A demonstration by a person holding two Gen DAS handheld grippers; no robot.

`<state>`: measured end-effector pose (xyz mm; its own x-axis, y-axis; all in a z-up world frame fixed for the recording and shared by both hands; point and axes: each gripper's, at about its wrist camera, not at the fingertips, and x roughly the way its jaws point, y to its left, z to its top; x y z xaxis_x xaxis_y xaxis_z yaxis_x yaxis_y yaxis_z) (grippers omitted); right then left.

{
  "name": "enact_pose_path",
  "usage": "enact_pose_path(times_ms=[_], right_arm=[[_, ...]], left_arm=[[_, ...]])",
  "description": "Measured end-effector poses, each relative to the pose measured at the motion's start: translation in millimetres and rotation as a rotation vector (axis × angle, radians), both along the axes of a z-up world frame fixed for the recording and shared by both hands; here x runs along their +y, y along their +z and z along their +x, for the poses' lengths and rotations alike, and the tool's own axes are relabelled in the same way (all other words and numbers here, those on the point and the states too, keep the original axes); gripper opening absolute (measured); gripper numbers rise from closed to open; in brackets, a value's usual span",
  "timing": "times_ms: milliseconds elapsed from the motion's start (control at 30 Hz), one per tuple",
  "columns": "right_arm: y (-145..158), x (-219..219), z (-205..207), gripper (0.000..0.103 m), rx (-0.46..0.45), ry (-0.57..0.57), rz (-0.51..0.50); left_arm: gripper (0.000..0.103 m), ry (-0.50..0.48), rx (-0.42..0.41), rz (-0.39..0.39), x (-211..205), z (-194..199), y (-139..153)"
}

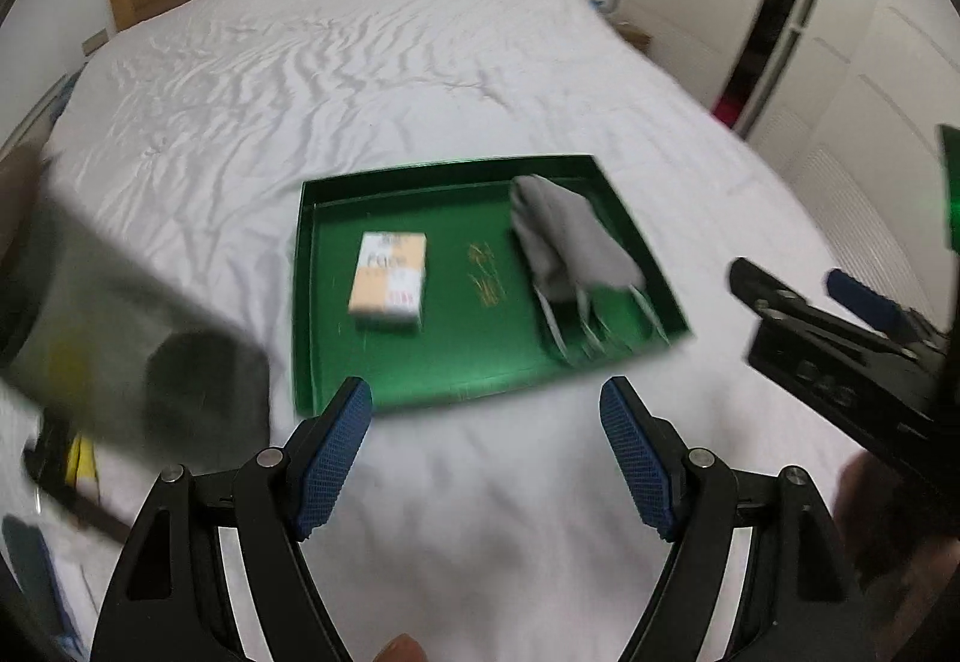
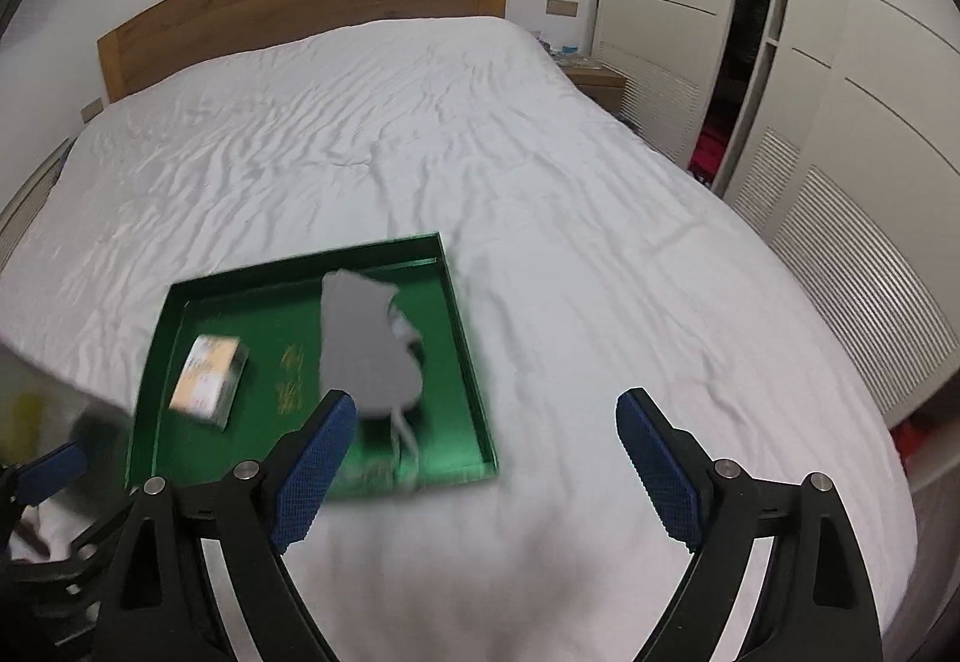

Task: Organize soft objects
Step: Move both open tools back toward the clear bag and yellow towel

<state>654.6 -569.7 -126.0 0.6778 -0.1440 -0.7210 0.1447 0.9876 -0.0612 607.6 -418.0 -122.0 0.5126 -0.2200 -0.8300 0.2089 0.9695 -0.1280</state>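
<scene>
Now grey cloth [image 1: 570, 236] in tray [image 1: 312, 302]

Motion blur smears the green tray [image 1: 312, 302], so the print on the small box [image 1: 389, 283] and the gold marking [image 1: 487, 275] on the tray floor is illegible. The grey cloth [image 1: 570, 236] hides the tray's right part; its pale straps are streaked. A blurred grey mass [image 1: 120, 314] at the left edge cannot be identified. In the right wrist view, the left claw [image 2: 51, 473] is cut off by the frame edge.
</scene>
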Motion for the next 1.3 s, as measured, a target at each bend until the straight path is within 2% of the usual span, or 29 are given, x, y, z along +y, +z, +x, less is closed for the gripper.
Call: enact_pose_path(times_ms=[133,233,367,567,667,733,867,933,1000,1167,1300], right_arm=[[18,35,-63,0.089,0.002,0.029,-0.02],[31,77,-109,0.089,0.004,0.068,0.01],[43,137,-151,0.09,-0.012,0.143,0.052],[49,276,-183,0.09,-0.035,0.404,0.072],[41,328,-177,0.089,-0.011,0.501,0.098],[30,363,-165,0.088,0.016,0.535,0.127],[5,409,-135,0.088,0.059,0.56,0.129],[-13,427,-117,0.088,0.092,0.556,0.111],[-30,439,-96,0.088,0.126,0.557,0.107],[-65,462,-46,0.087,0.188,0.547,0.073],[-96,487,-9,0.086,0.226,0.543,0.056]], left_arm=[[0.073,-0.015,0.008,-0.018,39,-47,16],[0.073,0.009,0.03,-0.014,86,-73,24],[0.074,0.077,0.021,0.065,162,-95,36],[0.074,0.247,0.043,0.123,290,-93,39],[0.074,0.322,0.067,0.147,348,-77,26],[0.074,0.36,0.101,0.134,383,-60,13],[0.074,0.376,0.136,0.139,422,-32,-13],[0.074,0.383,0.162,0.16,435,-18,-28],[0.074,0.376,0.2,0.145,445,-2,-45],[0.074,0.327,0.26,0.135,448,24,-80],[0.074,0.302,0.295,0.185,447,43,-106]])
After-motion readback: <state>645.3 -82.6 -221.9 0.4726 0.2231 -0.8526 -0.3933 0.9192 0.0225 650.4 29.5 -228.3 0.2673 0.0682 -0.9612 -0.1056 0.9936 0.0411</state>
